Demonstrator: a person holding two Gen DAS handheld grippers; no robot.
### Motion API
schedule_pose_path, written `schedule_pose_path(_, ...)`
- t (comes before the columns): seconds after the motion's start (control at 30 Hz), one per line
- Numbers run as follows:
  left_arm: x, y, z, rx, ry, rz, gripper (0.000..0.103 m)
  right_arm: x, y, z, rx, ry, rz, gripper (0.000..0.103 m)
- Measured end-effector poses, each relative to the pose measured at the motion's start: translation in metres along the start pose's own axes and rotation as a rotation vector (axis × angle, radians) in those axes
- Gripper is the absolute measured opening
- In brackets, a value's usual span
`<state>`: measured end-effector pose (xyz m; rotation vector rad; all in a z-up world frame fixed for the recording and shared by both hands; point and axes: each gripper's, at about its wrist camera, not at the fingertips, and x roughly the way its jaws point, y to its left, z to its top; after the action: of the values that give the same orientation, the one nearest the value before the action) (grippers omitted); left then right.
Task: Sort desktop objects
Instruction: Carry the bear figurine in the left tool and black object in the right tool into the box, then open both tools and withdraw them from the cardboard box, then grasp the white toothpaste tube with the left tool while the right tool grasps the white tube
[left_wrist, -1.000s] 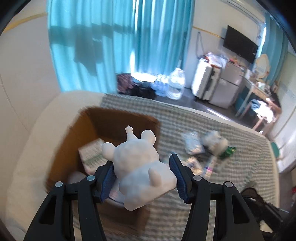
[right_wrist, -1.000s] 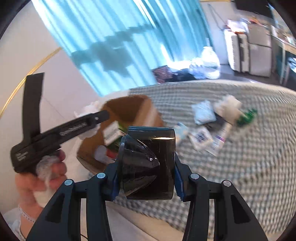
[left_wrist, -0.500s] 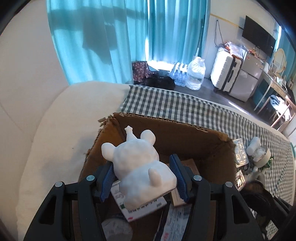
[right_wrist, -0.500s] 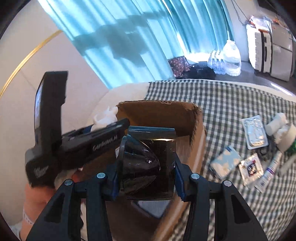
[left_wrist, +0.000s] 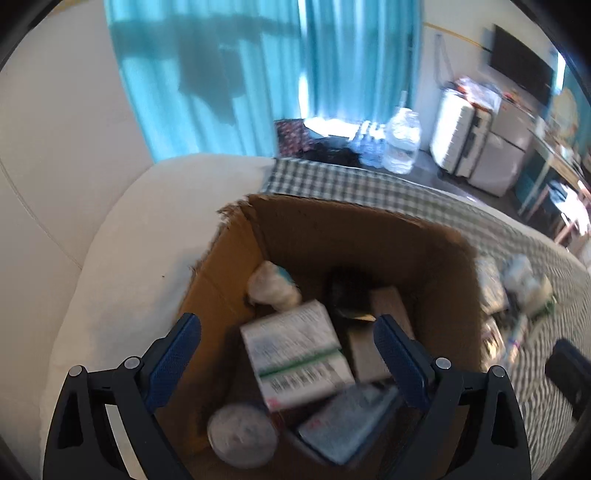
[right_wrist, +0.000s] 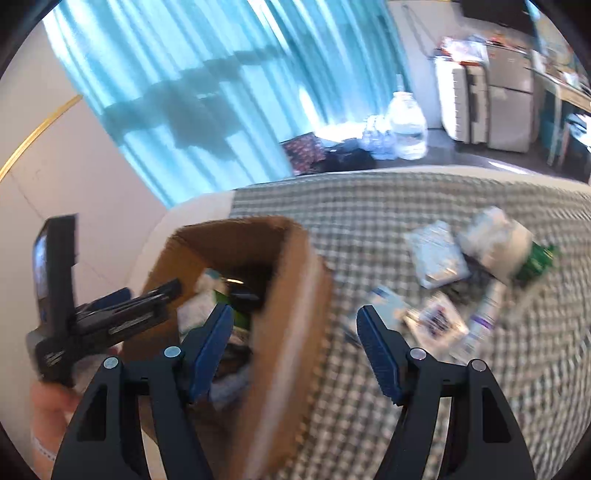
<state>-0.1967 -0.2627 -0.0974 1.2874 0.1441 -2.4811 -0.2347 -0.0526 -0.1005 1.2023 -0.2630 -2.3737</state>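
The cardboard box (left_wrist: 436, 266) stood at the edge of the checked cloth (right_wrist: 424, 206), beside the bare cream surface (left_wrist: 122, 258), and it already held a good share of the desktop clutter: a white carton with a green stripe and barcode (left_wrist: 295, 350), a round white lid or tin (left_wrist: 242, 435) near the front wall, a pale bottle-shaped thing (left_wrist: 271, 284) at the back left, a brown packet (left_wrist: 373, 347), a dark object (left_wrist: 347, 295) too blurred to name, and a bluish pouch (left_wrist: 347, 424) near the front. The left gripper (left_wrist: 287, 363) hung over the box interior with its jaws opening wide and nothing between the pads, so its load appeared delivered. The right gripper (right_wrist: 294, 350) straddled the box's near wall, its jaws also opening and empty, one finger over the inside and one outside. Sorting looked partly done, by my reading: out on the cloth, well apart from the box, there lay a silver foil pouch (right_wrist: 437, 254), a white wrapped bundle (right_wrist: 495, 240) with something green (right_wrist: 537, 258) beside it, a tube (right_wrist: 484, 321), a small dark-printed sachet (right_wrist: 437, 317) and a pale blue packet (right_wrist: 384, 302). Those were left to gather. Beyond hung the turquoise curtains (left_wrist: 229, 74), with a large water jug (left_wrist: 400, 140) on the floor
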Motion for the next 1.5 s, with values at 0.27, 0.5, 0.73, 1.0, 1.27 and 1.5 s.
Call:
schedule_pose_path(0.27, -0.079, -0.047, -0.044, 0.055, -0.063, -0.09, 0.098, -0.1, -0.068, -0.027, 0.104, -0.083, -0.127, 0.07)
schedule_pose_path(0.5, -0.131, -0.092, -0.072, 0.078, -0.075, -0.179, 0.098, -0.211, -0.097, -0.054, 0.135, -0.204, -0.22, 0.07)
schedule_pose_path(0.73, -0.183, -0.129, -0.095, 0.106, -0.144, -0.216, 0.098, -0.277, -0.086, -0.081, 0.07, -0.275, -0.279, 0.07)
schedule_pose_path(1.0, -0.189, -0.15, -0.105, 0.167, -0.175, -0.196, 0.098, -0.287, -0.094, -0.095, 0.086, -0.309, -0.257, 0.07)
schedule_pose_path(1.27, -0.141, -0.161, -0.105, 0.158, -0.127, -0.176, 0.098, -0.24, -0.124, -0.093, 0.124, -0.237, -0.214, 0.07)
schedule_pose_path(1.5, -0.085, -0.195, -0.103, 0.216, -0.102, -0.174, 0.098, -0.174, -0.165, -0.086, 0.176, -0.137, -0.223, 0.064)
